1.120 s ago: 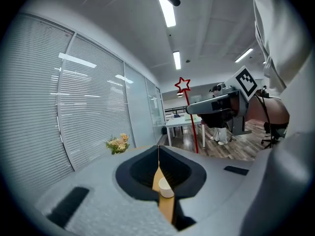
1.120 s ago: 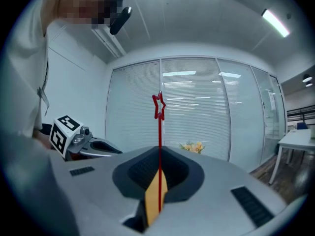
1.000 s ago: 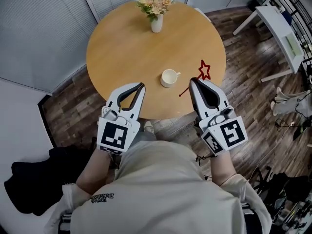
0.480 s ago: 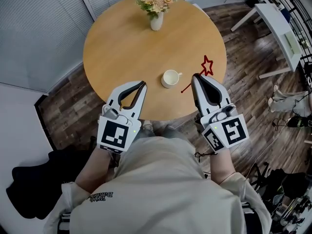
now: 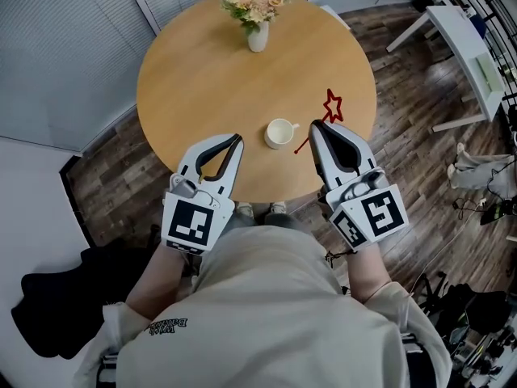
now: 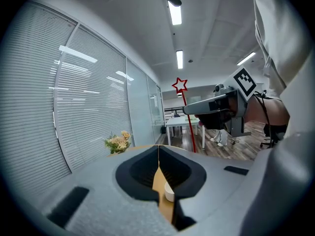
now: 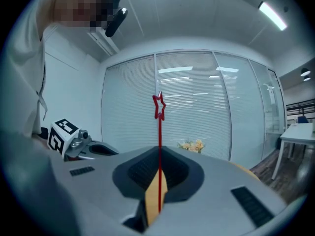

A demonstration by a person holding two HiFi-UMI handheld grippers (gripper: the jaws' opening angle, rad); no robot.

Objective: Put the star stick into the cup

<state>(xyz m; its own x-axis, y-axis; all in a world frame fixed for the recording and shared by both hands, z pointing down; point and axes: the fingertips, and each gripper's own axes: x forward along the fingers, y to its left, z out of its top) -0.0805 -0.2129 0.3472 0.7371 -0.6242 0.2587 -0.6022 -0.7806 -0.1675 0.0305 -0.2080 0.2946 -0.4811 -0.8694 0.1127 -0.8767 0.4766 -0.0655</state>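
A thin red star stick [image 5: 332, 106] juts up from my right gripper [image 5: 317, 127], which is shut on its shaft over the round wooden table's [image 5: 202, 79] near right edge. The stick's lower end [image 5: 298, 149] hangs just right of the small white cup [image 5: 280, 132]. In the right gripper view the star stick [image 7: 158, 106] rises upright from the closed jaws of my right gripper [image 7: 159, 149]. My left gripper [image 5: 236, 140] is shut and empty at the table's near edge, left of the cup. The left gripper view shows the star stick [image 6: 180, 85], the right gripper [image 6: 212, 110] and the cup [image 6: 169, 193].
A white vase of flowers [image 5: 257, 23] stands at the table's far side. A white desk [image 5: 468, 43] is at the right, on dark wood flooring. A black bag [image 5: 48, 301] lies on the floor at the left. Blinds and glass walls surround the table.
My right gripper has shifted slightly left with the star stick, bringing it a little closer to the cup. The left gripper has stayed in place.
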